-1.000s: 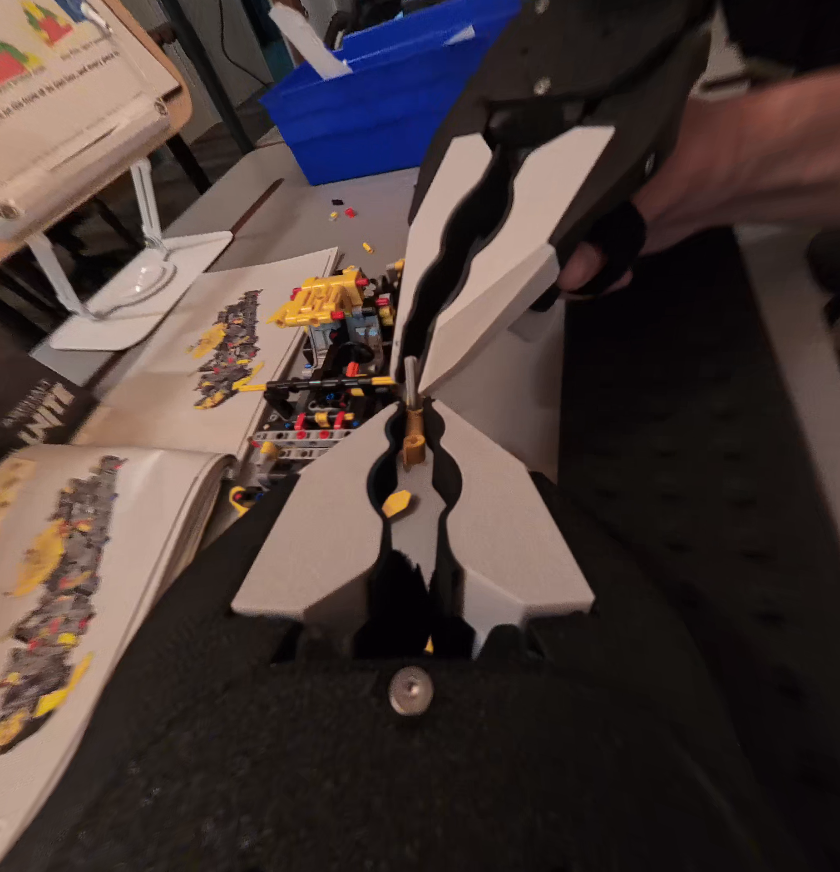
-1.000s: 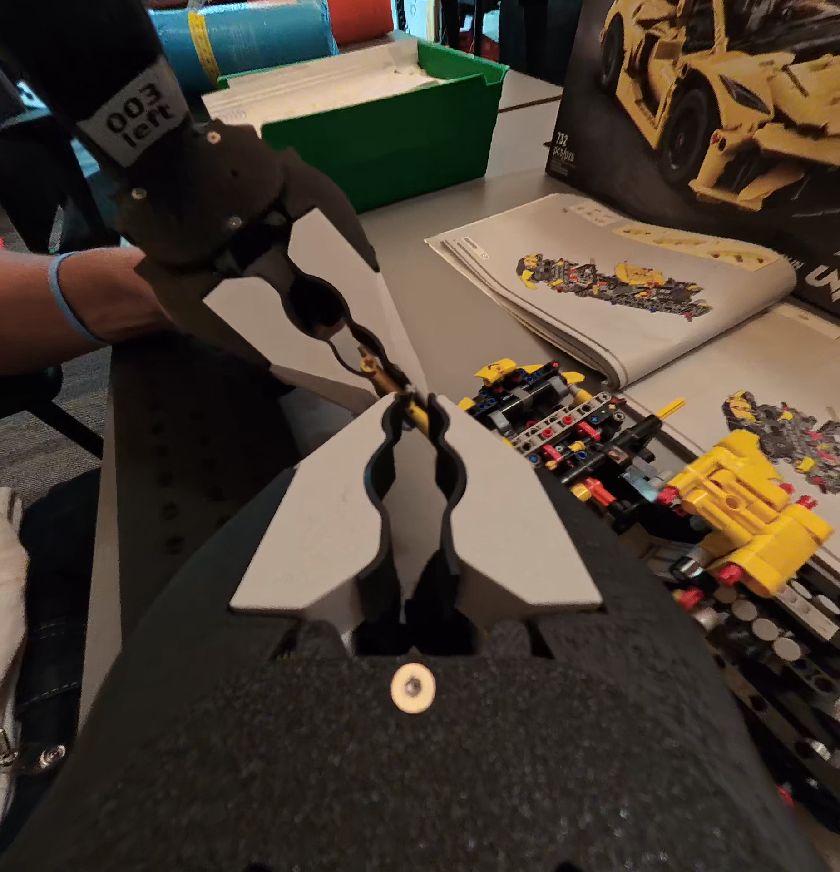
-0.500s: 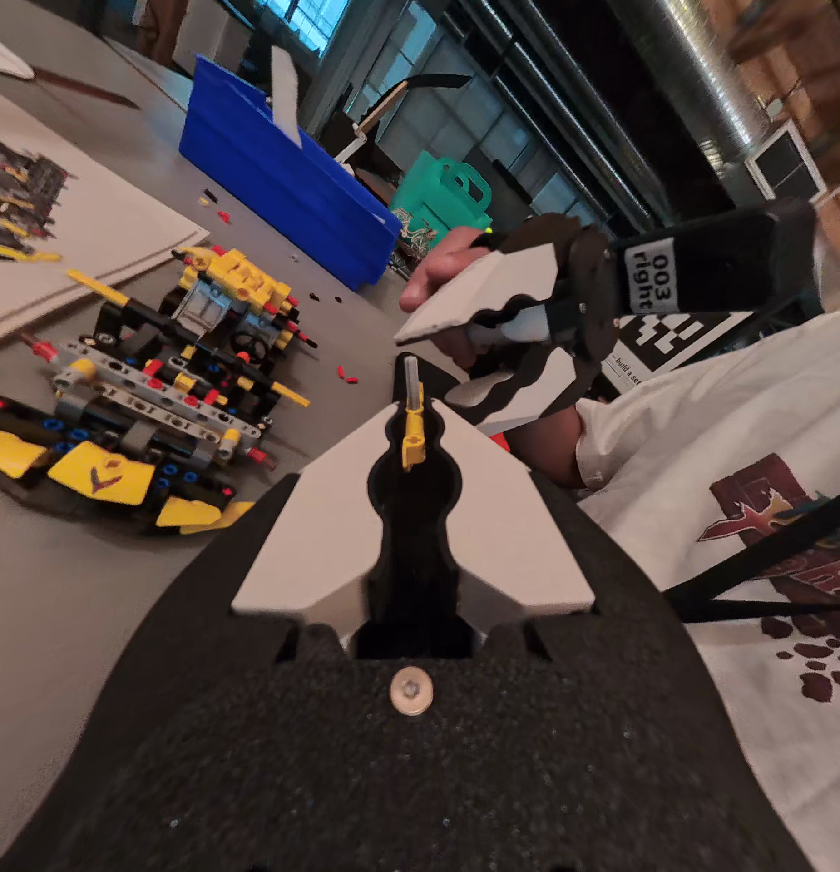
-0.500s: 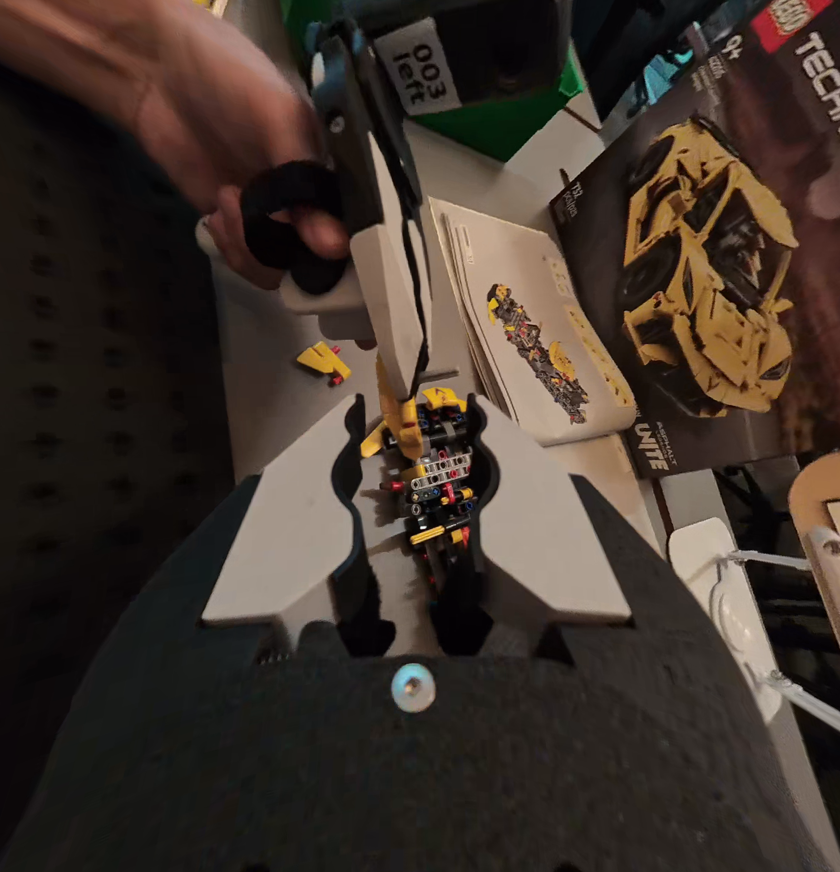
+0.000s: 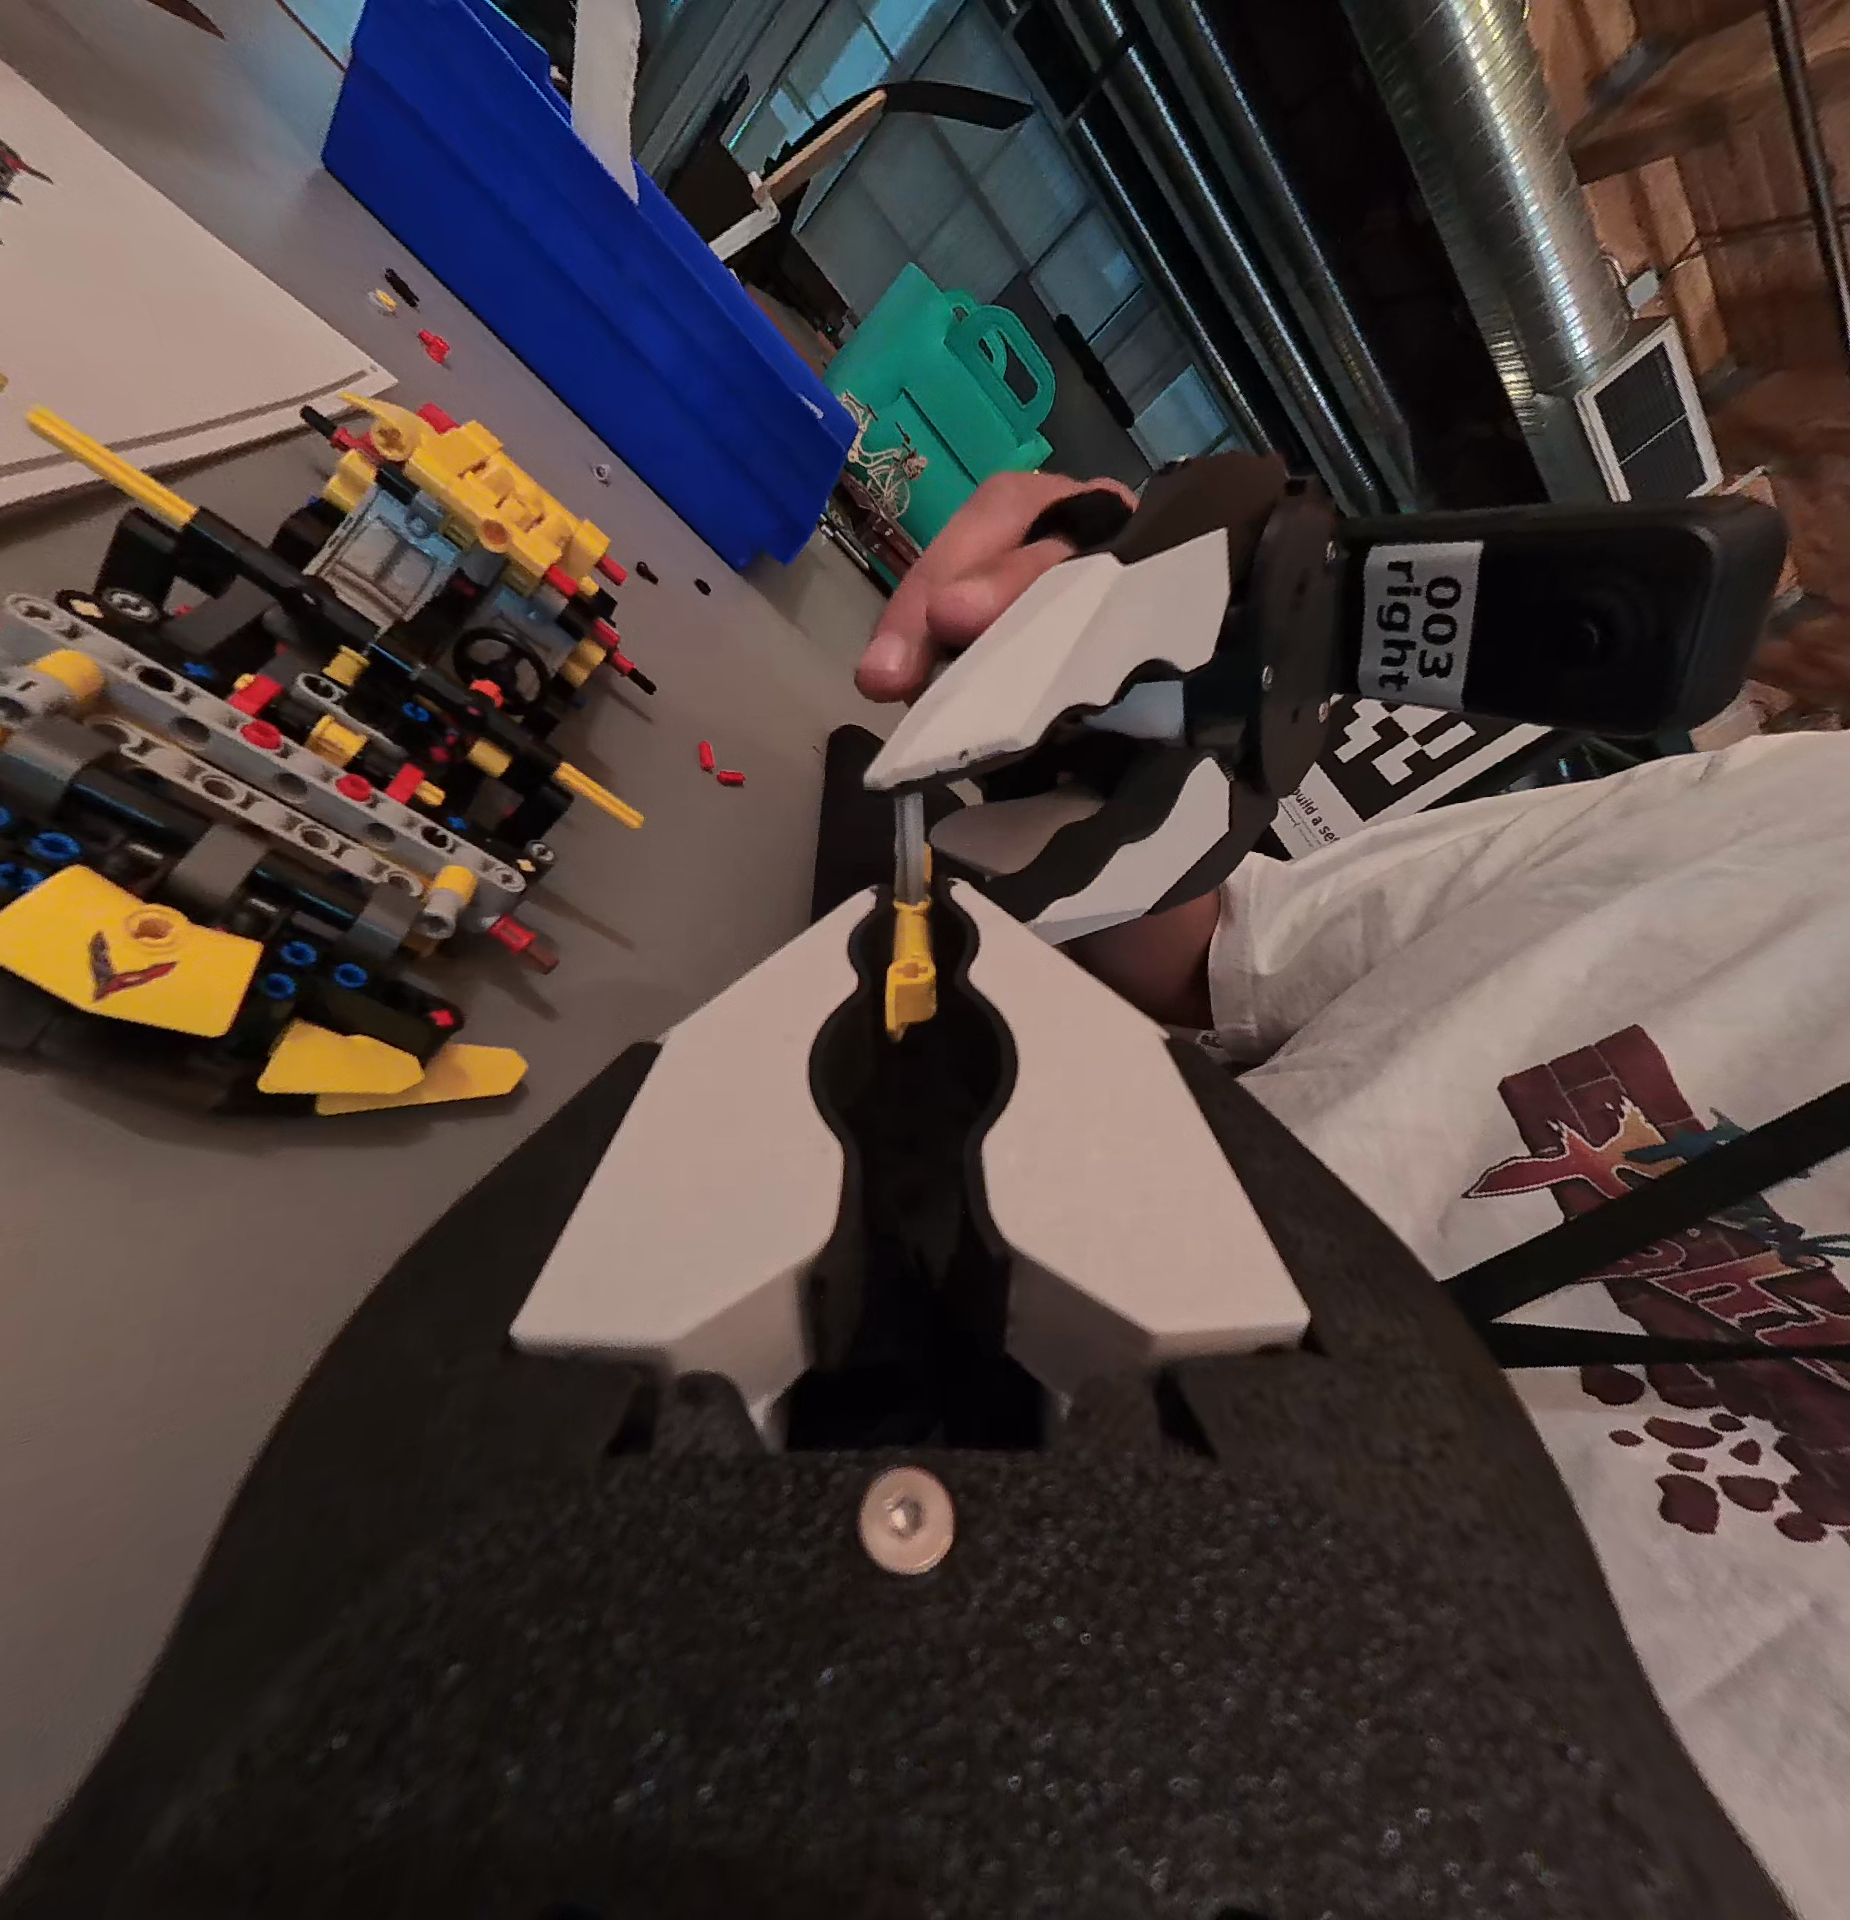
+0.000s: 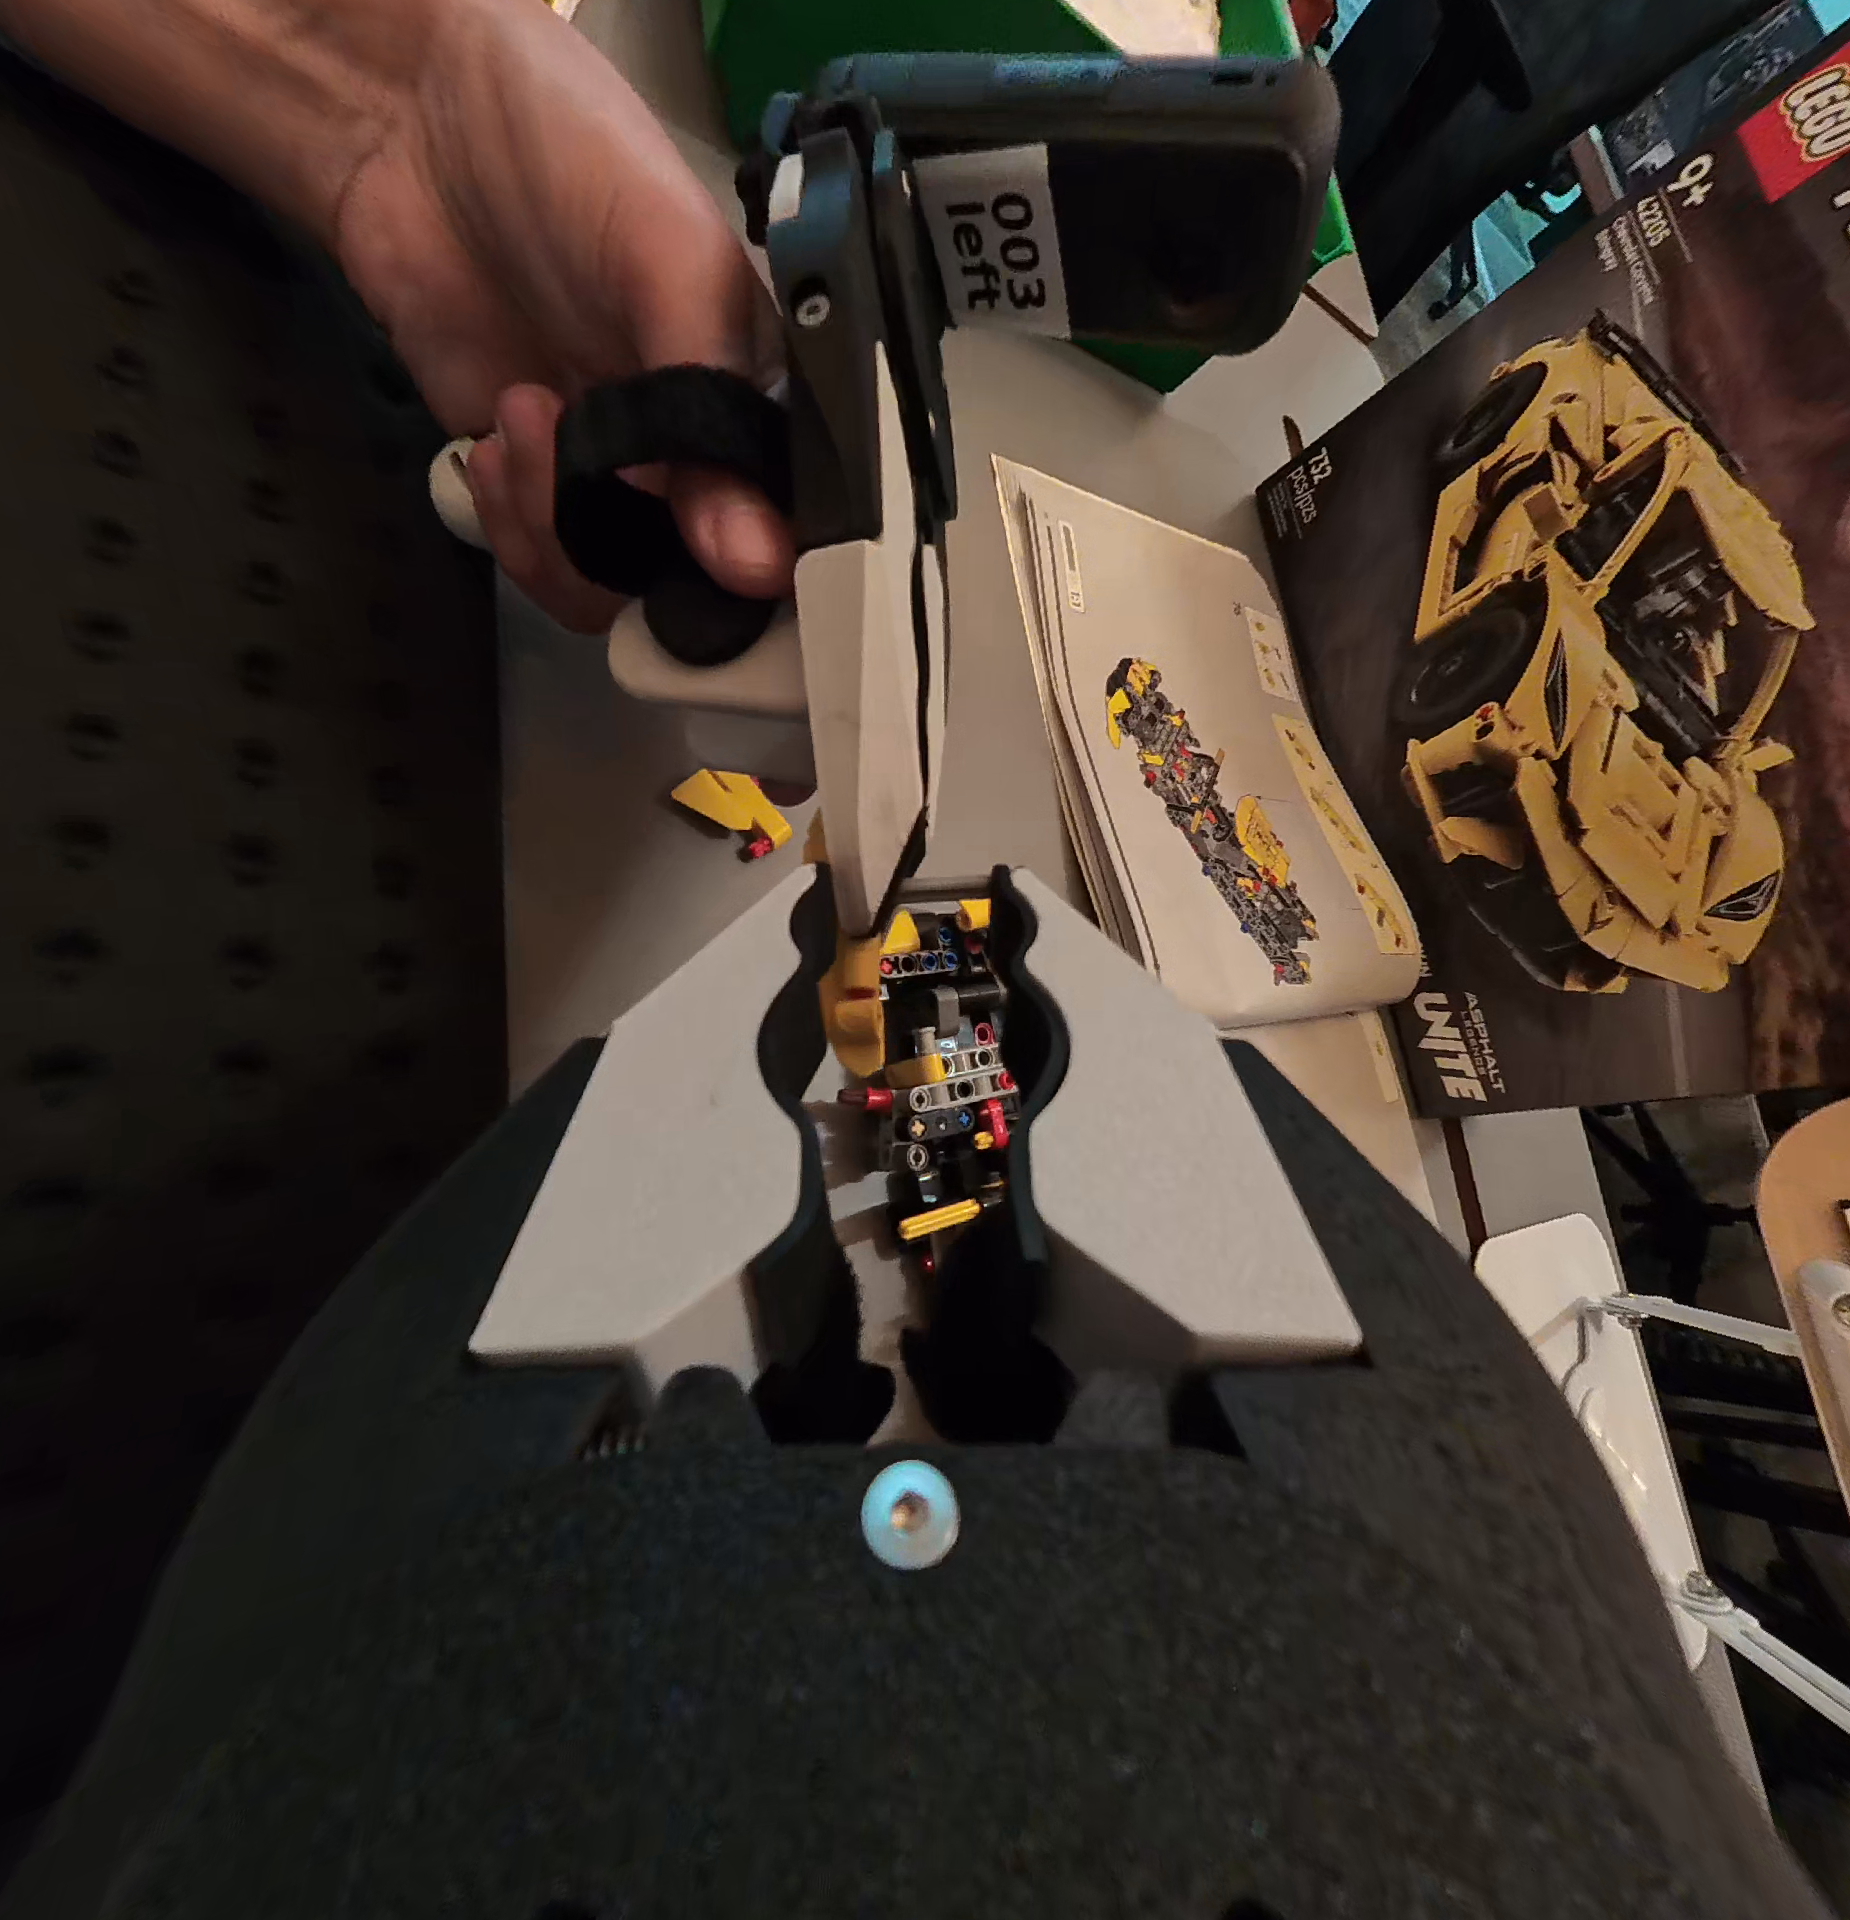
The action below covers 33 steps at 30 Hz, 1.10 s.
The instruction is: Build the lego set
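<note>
1. Left gripper (image 5: 913,896): fingers pressed together on a small yellow connector piece (image 5: 908,968) with a grey axle (image 5: 908,844) projecting from its far end; held raised, beside the part-built car model (image 5: 277,748) and clear of the worktop (image 5: 121,1195).

2. Right gripper (image 6: 913,896): fingers spread, nothing gripped between them; in the left wrist view the same gripper (image 5: 905,805) is seen with its upper finger tip at the top of the grey axle; whether it touches cannot be told.

3. Part-built car model: black, grey and yellow frame with red and blue pins, standing on the worktop; in the right wrist view it (image 6: 942,1081) is seen through the gap of the spread fingers, beneath both grippers.

4. Loose yellow panel piece (image 6: 729,805): lying on the worktop, near the model, on the side of the black perforated mat (image 6: 225,727).

5. Instruction booklet (image 6: 1201,790): lying closed just beside the model, on the side away from the mat.

6. Set box (image 6: 1627,644): dark, with a yellow car pictured, lying beyond the booklet from the model.

7. Blue bin (image 5: 578,281): standing on the worktop behind the model; small red and black pins (image 5: 718,758) are scattered between the two.

8. Hands: one hand (image 6: 547,260) is closed round the left gripper's handle; another hand (image 5: 962,592) round the right one.
</note>
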Motion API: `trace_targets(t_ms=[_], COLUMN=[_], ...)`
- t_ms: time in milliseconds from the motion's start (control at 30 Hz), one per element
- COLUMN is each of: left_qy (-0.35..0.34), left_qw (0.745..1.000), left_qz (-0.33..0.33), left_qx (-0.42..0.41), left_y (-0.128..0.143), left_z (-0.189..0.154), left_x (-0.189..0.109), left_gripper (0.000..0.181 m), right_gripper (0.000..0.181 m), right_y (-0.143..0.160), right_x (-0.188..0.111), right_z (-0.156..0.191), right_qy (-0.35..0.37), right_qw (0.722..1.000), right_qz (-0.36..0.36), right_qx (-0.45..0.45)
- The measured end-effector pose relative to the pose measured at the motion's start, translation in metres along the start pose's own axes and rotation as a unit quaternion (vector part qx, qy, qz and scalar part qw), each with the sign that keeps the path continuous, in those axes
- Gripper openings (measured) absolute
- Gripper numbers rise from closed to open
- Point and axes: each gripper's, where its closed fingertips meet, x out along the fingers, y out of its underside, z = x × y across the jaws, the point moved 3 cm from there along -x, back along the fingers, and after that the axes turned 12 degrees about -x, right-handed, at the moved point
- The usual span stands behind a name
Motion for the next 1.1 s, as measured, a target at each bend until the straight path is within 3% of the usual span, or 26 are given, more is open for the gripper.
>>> trace_targets(t_ms=[267, 800, 1100], left_qy=[-0.011, -0.012, -0.058], left_qw=[1.0, 1.0, 0.996], left_qz=[0.013, -0.004, -0.021], left_qx=[0.009, 0.022, 0.065], left_y=[0.005, -0.002, -0.007], left_z=[0.002, -0.001, 0.004], left_x=[0.001, 0.002, -0.003], left_gripper=[0.006, 0.006, 0.007], right_gripper=[0.023, 0.023, 0.023], right_y=[0.002, 0.002, 0.003], right_x=[0.001, -0.001, -0.004], right_z=[0.008, 0.002, 0.0], right_qy=[-0.02, 0.013, 0.039], right_qw=[1.0, 0.998, 0.994], right_qz=[-0.011, -0.03, -0.052], right_qx=[0.022, 0.048, 0.086])
